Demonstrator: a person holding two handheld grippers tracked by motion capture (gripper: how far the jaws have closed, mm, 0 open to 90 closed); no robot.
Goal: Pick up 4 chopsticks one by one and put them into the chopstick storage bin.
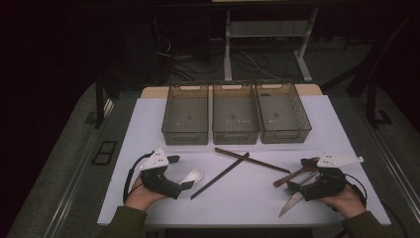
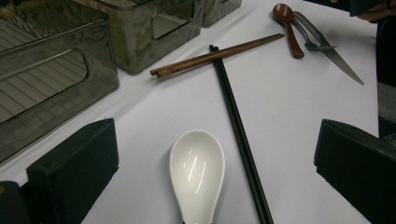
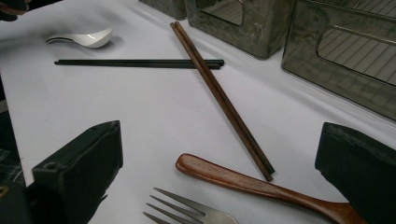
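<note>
White spoon (image 2: 196, 172) lies between the open left tongs (image 2: 210, 163).

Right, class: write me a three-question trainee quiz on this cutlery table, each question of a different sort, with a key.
1. How many baskets stand in the row at the far side of the table?
2. True or false: the brown chopsticks lie across the black chopsticks.
3. Which thing lies between the open fingers of the left gripper: A fork, B white spoon, C knife?

Key: 1. Three. 2. True. 3. B.
</note>
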